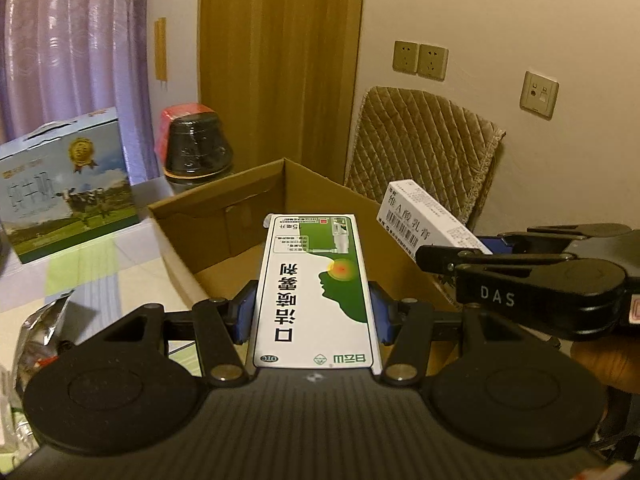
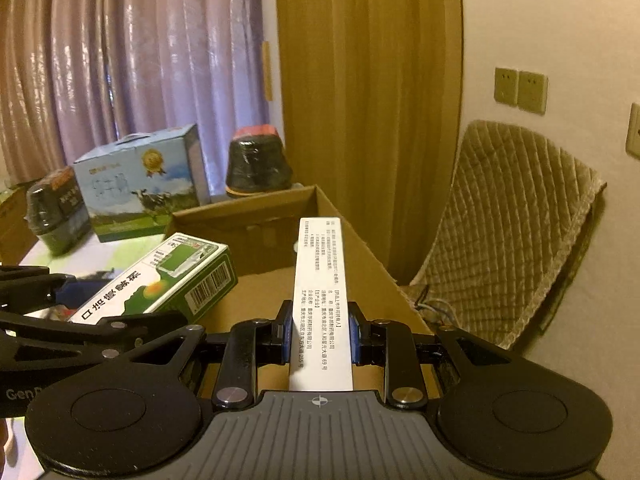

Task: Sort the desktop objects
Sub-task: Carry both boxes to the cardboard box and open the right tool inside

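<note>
My left gripper (image 1: 314,316) is shut on a green-and-white medicine box (image 1: 314,280), held flat over the open cardboard box (image 1: 224,196). My right gripper (image 2: 320,338) is shut on a narrow white carton (image 2: 320,300) printed with small text, also above the cardboard box (image 2: 248,216). In the left wrist view the white carton (image 1: 424,220) pokes in from the right, held by the right gripper (image 1: 480,248). In the right wrist view the green-and-white box (image 2: 168,280) shows at the left, in the left gripper (image 2: 132,320). The cardboard box's floor looks bare where visible.
A blue milk carton with a cow picture (image 1: 68,184) and a black shrink-wrapped jar (image 1: 198,146) stand behind the cardboard box. A second dark jar (image 2: 56,212) sits at far left. A padded chair (image 2: 508,220) stands to the right by the wall. Crinkled packaging (image 1: 40,332) lies lower left.
</note>
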`<state>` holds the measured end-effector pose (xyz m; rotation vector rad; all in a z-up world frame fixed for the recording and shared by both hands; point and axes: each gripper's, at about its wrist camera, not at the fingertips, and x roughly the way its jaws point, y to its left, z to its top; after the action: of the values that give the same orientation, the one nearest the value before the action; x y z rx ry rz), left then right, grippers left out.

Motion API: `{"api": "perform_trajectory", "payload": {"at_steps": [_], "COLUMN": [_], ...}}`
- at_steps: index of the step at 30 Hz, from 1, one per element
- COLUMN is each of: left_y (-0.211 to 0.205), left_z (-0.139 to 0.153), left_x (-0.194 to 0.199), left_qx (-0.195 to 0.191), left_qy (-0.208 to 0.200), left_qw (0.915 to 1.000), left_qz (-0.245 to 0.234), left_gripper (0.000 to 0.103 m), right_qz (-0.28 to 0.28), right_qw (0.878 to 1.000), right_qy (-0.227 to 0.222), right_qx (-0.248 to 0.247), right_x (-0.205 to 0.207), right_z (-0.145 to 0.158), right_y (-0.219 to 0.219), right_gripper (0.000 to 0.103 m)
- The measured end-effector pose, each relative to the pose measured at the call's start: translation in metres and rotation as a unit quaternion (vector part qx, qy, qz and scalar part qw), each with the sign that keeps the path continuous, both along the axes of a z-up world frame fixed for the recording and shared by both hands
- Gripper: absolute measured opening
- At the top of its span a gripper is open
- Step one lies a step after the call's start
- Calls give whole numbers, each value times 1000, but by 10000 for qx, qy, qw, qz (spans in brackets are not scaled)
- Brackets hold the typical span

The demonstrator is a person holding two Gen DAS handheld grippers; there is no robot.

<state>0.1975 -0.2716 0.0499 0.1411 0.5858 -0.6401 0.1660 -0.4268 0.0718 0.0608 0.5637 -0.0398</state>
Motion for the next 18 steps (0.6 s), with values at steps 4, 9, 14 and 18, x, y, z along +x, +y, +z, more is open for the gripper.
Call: {"api": "perform_trajectory", "payload": {"at_steps": [4, 9, 14, 18], "left_y": [-4, -2, 12, 21], "left_z": [-7, -11, -6, -4], "left_x": [9, 16, 20, 21], "left_qx": [-64, -45, -137, -157], "left_qy": [67, 134, 180, 186], "left_qw": [10000, 9999, 9995, 9991], "left_qz": [-13, 39, 232, 343], "left_gripper": [51, 51, 51, 51], "right_qz": [-40, -73, -27, 18], "right_qw": [9999, 9998, 9998, 9998], "right_qy": [85, 135, 167, 136], "right_qx": [42, 110, 122, 160], "right_x": [10, 15, 16, 16], "right_z": [-9, -16, -16, -15], "right_y": [-8, -11, -7, -3], "right_gripper": [23, 23, 23, 23]}}
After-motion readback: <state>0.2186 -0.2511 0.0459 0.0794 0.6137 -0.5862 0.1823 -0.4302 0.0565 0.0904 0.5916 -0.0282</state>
